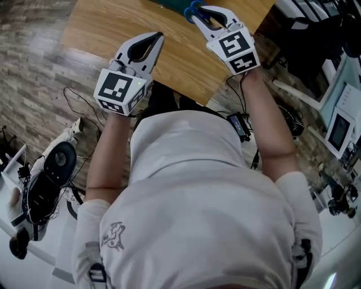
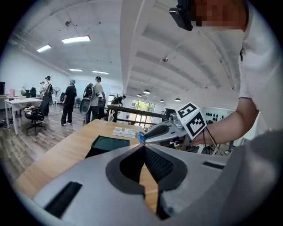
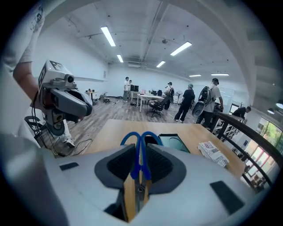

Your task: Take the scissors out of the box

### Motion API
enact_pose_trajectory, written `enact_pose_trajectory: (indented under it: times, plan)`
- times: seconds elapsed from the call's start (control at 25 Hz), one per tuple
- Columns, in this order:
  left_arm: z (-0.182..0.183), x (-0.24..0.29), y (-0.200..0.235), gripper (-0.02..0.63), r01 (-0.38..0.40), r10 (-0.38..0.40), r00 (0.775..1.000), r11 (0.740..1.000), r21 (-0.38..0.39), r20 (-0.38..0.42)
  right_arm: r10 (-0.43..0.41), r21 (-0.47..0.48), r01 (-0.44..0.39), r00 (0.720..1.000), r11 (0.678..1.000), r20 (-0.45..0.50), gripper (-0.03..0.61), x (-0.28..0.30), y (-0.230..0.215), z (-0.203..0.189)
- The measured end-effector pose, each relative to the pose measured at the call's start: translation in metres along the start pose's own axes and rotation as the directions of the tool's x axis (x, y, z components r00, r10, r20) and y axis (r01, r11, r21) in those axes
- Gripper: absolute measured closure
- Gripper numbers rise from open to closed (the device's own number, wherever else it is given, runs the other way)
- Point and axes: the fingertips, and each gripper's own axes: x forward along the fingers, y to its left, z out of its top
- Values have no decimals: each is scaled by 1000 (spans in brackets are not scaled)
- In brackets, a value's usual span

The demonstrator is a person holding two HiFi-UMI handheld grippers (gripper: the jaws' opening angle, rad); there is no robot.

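The scissors [image 3: 131, 138], with blue handles, are clamped between the pads of my right gripper [image 3: 140, 152], handle loops pointing away from me. In the head view that right gripper [image 1: 194, 17] is raised over the far part of the wooden table [image 1: 113, 28], blue handles [image 1: 194, 8] at its tip. The dark green open box [image 3: 173, 142] lies on the table beyond it. My left gripper [image 1: 158, 37] hovers left of the right one, its tips together with nothing between them. From the left gripper view [image 2: 143, 146], the box [image 2: 108, 144] lies ahead and the scissors' blue tip [image 2: 140, 137] shows.
A printed leaflet [image 3: 213, 153] lies on the table [image 3: 115, 132] right of the box. A railing [image 3: 239, 128] runs past the table's far side. Several people stand around desks and chairs far off. Cables and gear lie on the floor [image 1: 51, 169] at my left.
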Motion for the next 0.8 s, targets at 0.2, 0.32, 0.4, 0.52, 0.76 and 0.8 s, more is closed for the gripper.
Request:
enact_pose_trajectory:
  times: [0.2,0.32,0.4,0.52,0.76,0.8]
  plan:
    - [4,-8,-34,609,-17,16,1000,1000,20,15,-3,46,1,999,999,45,488,-44,12,-10]
    - [7,-14,-51,609,-23,22,1000,999,43,21,-11,63,7,997,998,75,488,-69,19,-13]
    - [8,-20,-60,609,-30,29,999,998,49,31,-16,62,10,995,998,94,488,-84,27,-15]
    - [9,-29,-73,609,-38,35,998,997,64,46,-12,56,6,993,998,117,488,-104,42,-17]
    - [9,-44,-104,609,-56,51,997,995,85,63,-13,62,2,984,998,177,488,-142,57,-23]
    - [10,-48,-107,609,-63,57,996,994,85,67,-13,62,1,982,998,186,488,-146,58,-22]
